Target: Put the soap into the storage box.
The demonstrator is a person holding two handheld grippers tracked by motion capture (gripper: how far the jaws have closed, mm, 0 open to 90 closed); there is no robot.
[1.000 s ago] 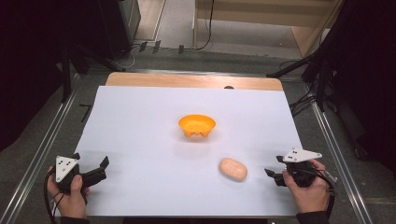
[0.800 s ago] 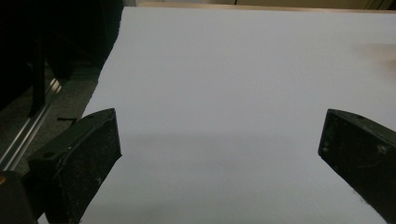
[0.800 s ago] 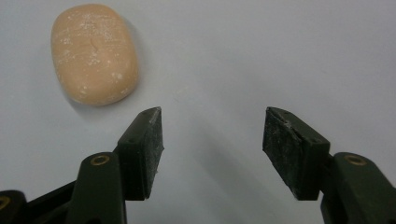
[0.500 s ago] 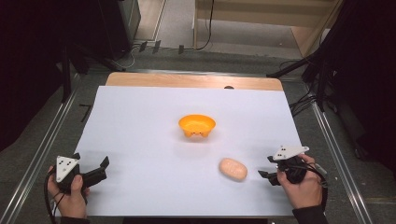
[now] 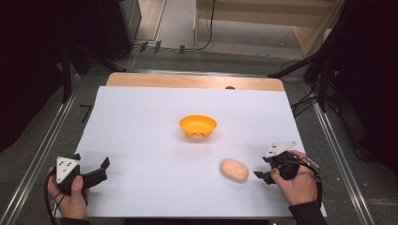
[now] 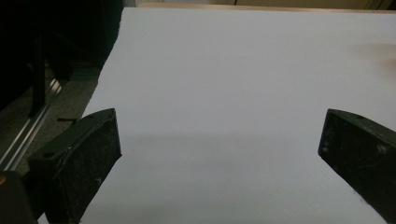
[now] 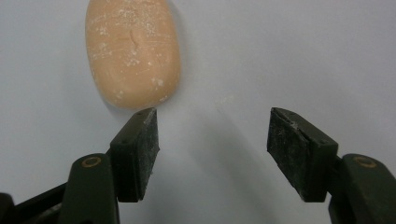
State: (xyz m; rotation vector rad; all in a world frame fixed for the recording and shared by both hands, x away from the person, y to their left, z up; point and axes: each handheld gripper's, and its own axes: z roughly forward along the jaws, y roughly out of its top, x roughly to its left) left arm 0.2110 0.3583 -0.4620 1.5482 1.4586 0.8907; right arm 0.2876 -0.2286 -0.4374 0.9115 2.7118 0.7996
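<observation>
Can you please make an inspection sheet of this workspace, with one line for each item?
Surface: white sheet covers the table; a wooden strip shows at the far edge.
Job's things: bread roll, pale and oval, lies on the sheet near the right gripper; orange bowl stands upright near the middle, apart from the roll.
Clutter: nothing seen.
Grippers: left gripper open, above bare sheet at the near left; right gripper open, jaws just short of the roll, not touching it.
Cables: a black cable loops over the right hand; more cables lie on the floor beyond the table.
Surroundings: dark stands on both sides, metal rails along the table, wooden furniture behind.
</observation>
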